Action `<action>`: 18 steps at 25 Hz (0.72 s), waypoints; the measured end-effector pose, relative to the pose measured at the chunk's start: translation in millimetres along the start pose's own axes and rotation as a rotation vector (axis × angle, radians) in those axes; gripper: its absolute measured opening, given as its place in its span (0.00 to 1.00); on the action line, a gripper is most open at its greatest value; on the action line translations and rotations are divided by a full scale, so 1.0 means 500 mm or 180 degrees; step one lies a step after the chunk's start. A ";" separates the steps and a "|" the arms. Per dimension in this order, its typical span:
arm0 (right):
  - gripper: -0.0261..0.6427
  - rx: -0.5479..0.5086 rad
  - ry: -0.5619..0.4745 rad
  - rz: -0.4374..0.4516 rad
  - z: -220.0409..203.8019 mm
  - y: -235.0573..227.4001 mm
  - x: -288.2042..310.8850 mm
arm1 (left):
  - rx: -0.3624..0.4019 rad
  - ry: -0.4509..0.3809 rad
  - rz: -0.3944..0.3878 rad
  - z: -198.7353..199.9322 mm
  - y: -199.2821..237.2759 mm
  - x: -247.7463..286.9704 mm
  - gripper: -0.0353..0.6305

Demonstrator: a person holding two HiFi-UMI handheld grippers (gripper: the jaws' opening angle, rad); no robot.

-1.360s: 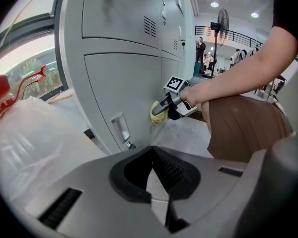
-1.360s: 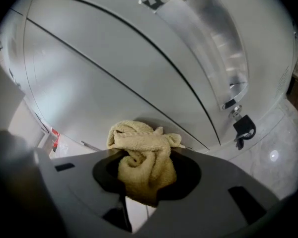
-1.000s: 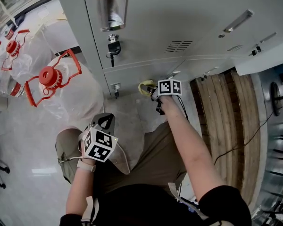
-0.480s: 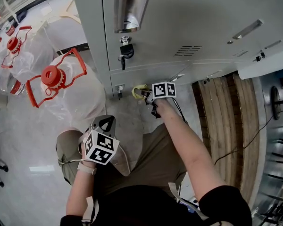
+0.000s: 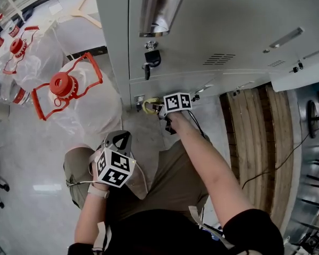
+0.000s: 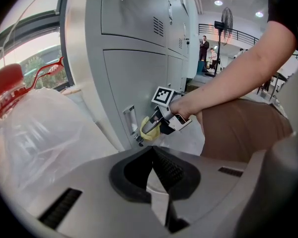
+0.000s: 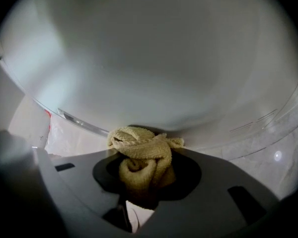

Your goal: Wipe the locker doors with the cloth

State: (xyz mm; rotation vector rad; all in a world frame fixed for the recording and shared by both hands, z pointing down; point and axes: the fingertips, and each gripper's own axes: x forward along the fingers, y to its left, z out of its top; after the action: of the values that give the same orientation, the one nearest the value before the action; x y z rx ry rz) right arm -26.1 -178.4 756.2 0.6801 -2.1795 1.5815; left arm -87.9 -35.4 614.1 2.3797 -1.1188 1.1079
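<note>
My right gripper (image 5: pixel 155 108) is shut on a bunched yellow cloth (image 7: pixel 141 155), pressing it against the lowest grey locker door (image 5: pixel 170 86) near its left edge. The cloth (image 5: pixel 148 105) shows beside that door's small lock plate (image 5: pixel 139 101). From the left gripper view, the cloth (image 6: pixel 150 131) and right gripper (image 6: pixel 156 121) sit low on the locker front (image 6: pixel 134 78). My left gripper (image 5: pixel 118 141) hangs back near the person's knee, away from the lockers, with its jaws closed together and nothing between them.
Large clear water jugs with red caps and handles (image 5: pixel 64 84) stand left of the lockers. A padlock (image 5: pixel 151 58) hangs on the door above. A wooden pallet (image 5: pixel 258 137) lies at the right, with a black cable (image 5: pixel 279 158) across it.
My right gripper has slid the cloth leftward along the bottom locker door, toward the lock plate. The view has shifted slightly. The left gripper has stayed put.
</note>
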 end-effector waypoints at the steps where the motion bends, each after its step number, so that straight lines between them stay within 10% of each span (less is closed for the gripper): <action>1: 0.23 0.0004 0.0012 0.0004 -0.002 0.002 0.005 | 0.0004 0.0010 0.0007 -0.002 0.001 -0.001 0.07; 18: 0.23 -0.0103 0.0115 -0.0030 -0.009 0.004 0.013 | 0.0031 0.0090 0.0005 -0.008 0.001 0.017 0.07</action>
State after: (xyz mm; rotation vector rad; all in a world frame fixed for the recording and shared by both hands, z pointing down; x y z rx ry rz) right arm -32.8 -174.5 759.6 0.6463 -2.1680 1.5386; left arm -86.9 -38.1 623.1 2.3634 -1.1085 1.1464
